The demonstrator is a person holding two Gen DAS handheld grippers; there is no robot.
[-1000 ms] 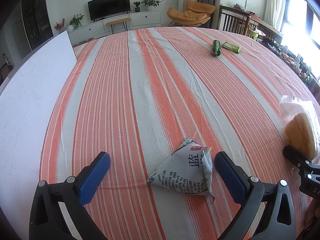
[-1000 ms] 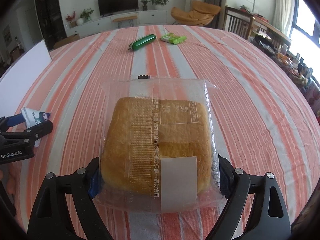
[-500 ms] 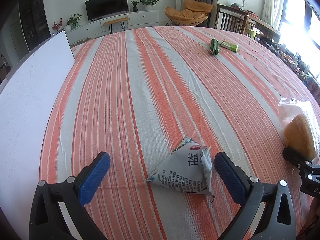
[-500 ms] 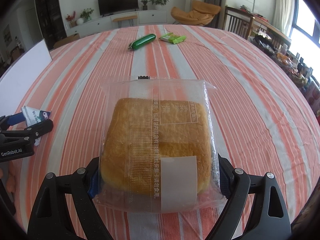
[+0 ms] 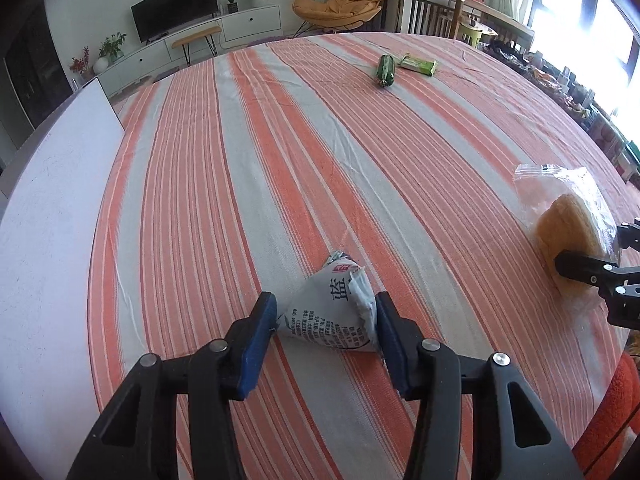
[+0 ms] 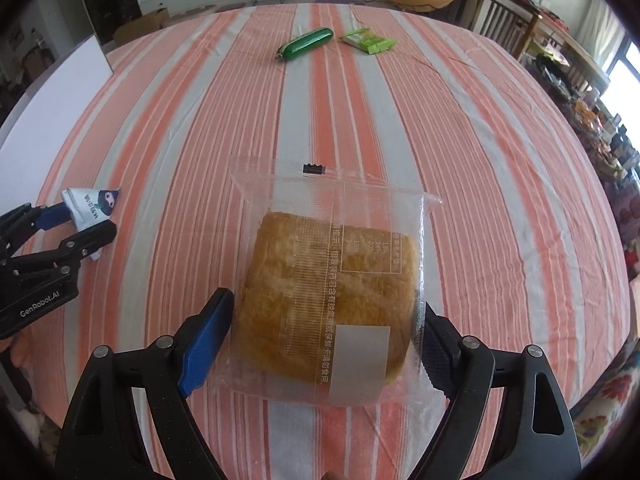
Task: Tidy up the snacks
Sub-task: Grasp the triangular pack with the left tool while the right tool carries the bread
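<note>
Moved since before: both sets of tongs have just been closing, each on a snack that earlier lay loose between wide-spread pads.
Left tongs [image 5: 326,330]: blue pads now touch both sides of the triangular grey-white packet [image 5: 330,312], which sits on the striped cloth [image 5: 280,160]; a grip seems made, nothing lifted.
Right tongs [image 6: 326,344]: drawn in around the bagged bread [image 6: 328,300]; the right pad presses the wrapper's edge, the left pad looks just beside it, so a full grip cannot be told.
Elsewhere: the green tube snack [image 6: 306,43] and green flat packet [image 6: 370,42] lie side by side, well ahead of both tongs, as before.
White board [image 5: 48,220]: left of the left tongs, bare.
Progress: early, I judge; no snack gathered, all four still to be placed.
</note>
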